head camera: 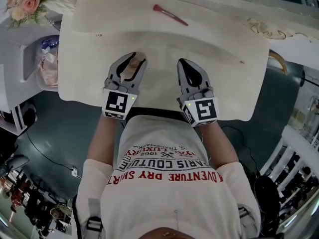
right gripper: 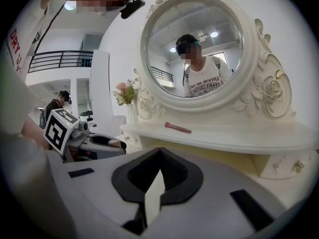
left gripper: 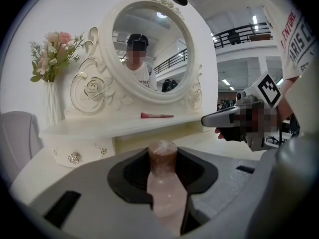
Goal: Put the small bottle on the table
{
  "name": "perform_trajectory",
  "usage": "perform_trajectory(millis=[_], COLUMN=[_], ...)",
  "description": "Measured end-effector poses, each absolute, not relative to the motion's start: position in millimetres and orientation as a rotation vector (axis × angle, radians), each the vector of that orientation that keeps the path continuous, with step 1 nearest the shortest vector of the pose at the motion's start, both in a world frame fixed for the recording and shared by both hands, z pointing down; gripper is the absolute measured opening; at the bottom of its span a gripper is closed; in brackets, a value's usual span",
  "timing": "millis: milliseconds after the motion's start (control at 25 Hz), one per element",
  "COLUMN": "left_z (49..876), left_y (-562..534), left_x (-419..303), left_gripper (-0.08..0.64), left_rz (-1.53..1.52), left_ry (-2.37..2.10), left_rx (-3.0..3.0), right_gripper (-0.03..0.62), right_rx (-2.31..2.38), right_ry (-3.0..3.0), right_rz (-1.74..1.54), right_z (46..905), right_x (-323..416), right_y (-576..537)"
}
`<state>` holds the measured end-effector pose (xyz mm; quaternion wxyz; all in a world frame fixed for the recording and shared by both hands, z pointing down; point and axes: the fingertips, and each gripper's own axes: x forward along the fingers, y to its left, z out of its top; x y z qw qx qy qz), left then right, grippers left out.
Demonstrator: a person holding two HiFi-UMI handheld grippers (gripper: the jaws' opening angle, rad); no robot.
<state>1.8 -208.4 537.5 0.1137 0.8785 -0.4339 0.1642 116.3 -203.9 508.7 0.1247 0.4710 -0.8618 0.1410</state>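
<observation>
The left gripper (head camera: 134, 59) has its jaws clamped on the bottle (left gripper: 163, 180), holding it over the worktop (head camera: 227, 86) near the front edge. The right gripper (head camera: 183, 63) is just beside it, jaws together and empty. A brush (head camera: 170, 15) lies on the shelf under the mirror (left gripper: 149, 44).

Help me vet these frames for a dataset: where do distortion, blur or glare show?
Head view: fisheye bows the table edge, light even, shadows faint. Left gripper view: dark rounded corners, the small bottle up close looks soft, the mirror is crisp. Right gripper view: same dark corners, only small lamp reflections in the mirror, no washout.
</observation>
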Motion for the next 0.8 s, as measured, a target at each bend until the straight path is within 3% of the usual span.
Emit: perform_trajectory(millis=[480,640,800], left_z=[539.8,522.4,496.7], left_y=[-201.9,-202.2,-198.4], left_x=[3.9,8.0,5.8], left_gripper=[0.140,0.227,0.233], left_rz=[0.461,0.443,0.440], left_ry=[-1.219,-1.195,-1.196], left_rx=[2.569,2.606,2.645], right_gripper=[-0.002,-0.002,-0.002], right_rx=[1.422,1.452,1.479], right_ry=[-2.495,-2.500,-2.508], right_rz=[0.389,0.364,0.342], right_z=[497.0,485.0,468.9], right_x=[117.3,112.4,104.8], right_y=[-200.9,-197.6,-190.3])
